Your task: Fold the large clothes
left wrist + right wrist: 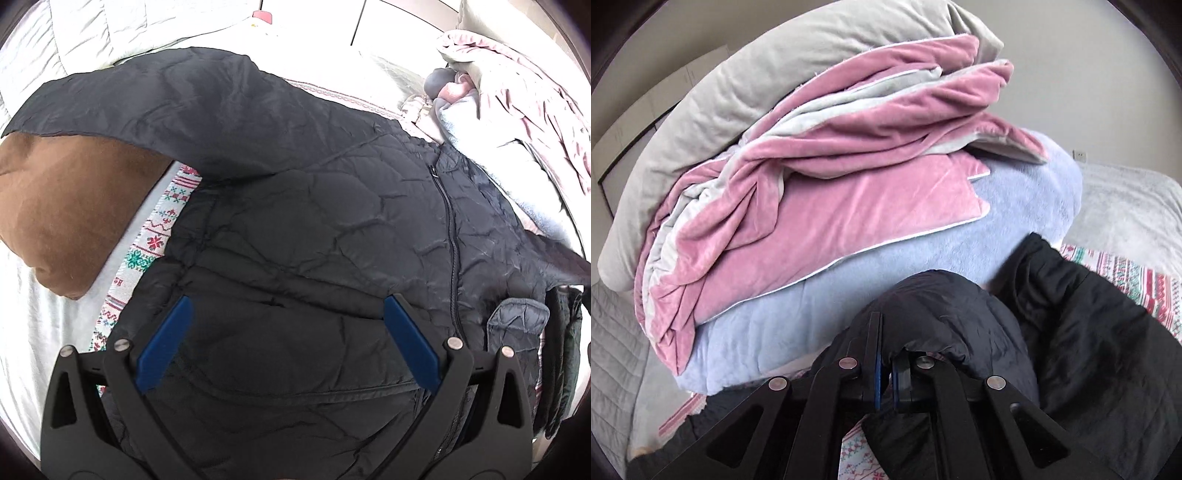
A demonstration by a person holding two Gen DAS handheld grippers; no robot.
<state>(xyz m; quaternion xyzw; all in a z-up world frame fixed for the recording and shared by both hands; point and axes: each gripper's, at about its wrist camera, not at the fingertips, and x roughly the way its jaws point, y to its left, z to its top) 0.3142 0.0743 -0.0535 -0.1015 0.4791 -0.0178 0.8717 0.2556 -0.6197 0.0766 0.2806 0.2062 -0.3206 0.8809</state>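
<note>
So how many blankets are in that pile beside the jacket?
3, maybe more hidden: grey blanket on top, pink blanket in the middle, lavender blanket underneath, next to the black jacket.

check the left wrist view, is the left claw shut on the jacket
No, the left claw is wide open above the black jacket, its blue fingers spread far apart with no fabric pinched.

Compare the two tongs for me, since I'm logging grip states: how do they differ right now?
The left tongs stand wide open, empty, above the black jacket's front; the right tongs are shut on a bunched fold of that jacket. The left faces the flat zipper side, the right faces the stacked blankets. Both have blue pads.
</note>
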